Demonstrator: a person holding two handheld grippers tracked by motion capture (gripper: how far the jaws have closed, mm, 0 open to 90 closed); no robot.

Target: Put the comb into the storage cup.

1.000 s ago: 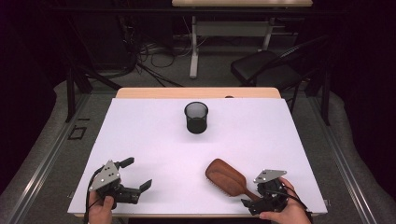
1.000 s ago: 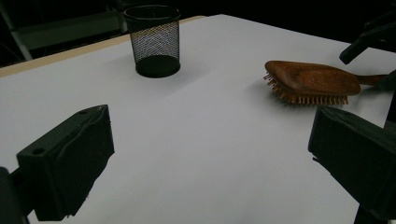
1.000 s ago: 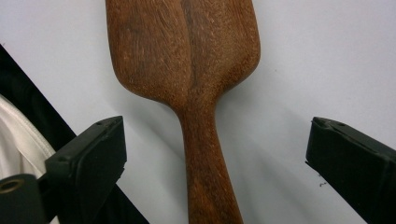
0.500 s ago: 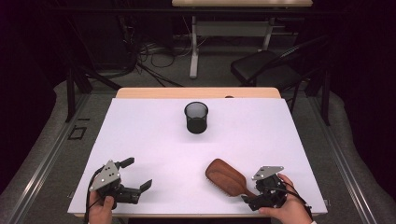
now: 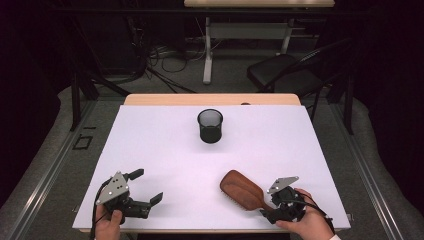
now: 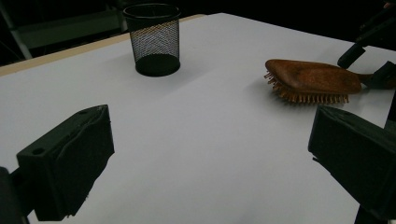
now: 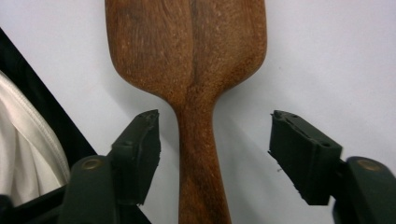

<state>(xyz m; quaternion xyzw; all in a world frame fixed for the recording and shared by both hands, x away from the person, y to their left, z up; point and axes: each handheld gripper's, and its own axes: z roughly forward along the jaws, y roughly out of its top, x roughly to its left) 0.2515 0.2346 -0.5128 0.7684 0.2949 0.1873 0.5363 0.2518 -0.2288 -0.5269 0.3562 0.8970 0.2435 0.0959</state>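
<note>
Near right on the white tabletop (image 5: 165, 150) lies the wooden hairbrush (image 5: 242, 189), bristles down, its polished back facing up and its handle pointing toward the near right corner. The right gripper (image 5: 274, 212) sits right over that handle, held by the right hand (image 5: 310, 222) at the near edge. From the right gripper view, the fingers (image 7: 137, 149) are spread wide on either side of the handle (image 7: 198, 154), with clear gaps on both sides, so nothing is pinched yet. The brush head (image 7: 187, 42) fans out just beyond them.

Over on the near left, the left gripper (image 5: 147, 187) rests low by the tabletop's near edge in the left hand (image 5: 107, 225), well apart from the brush. Its fingers (image 6: 70, 163) are spread too, with bare white surface between them. Looking along them, the hairbrush (image 6: 313, 79) shows at the far right with its bristle row visible underneath.

Toward the far middle of the tabletop stands a black mesh cup (image 5: 210, 126), upright, well away from both grippers and from the brush. A dark chair (image 5: 285, 75) sits on the floor beyond the far right corner.
</note>
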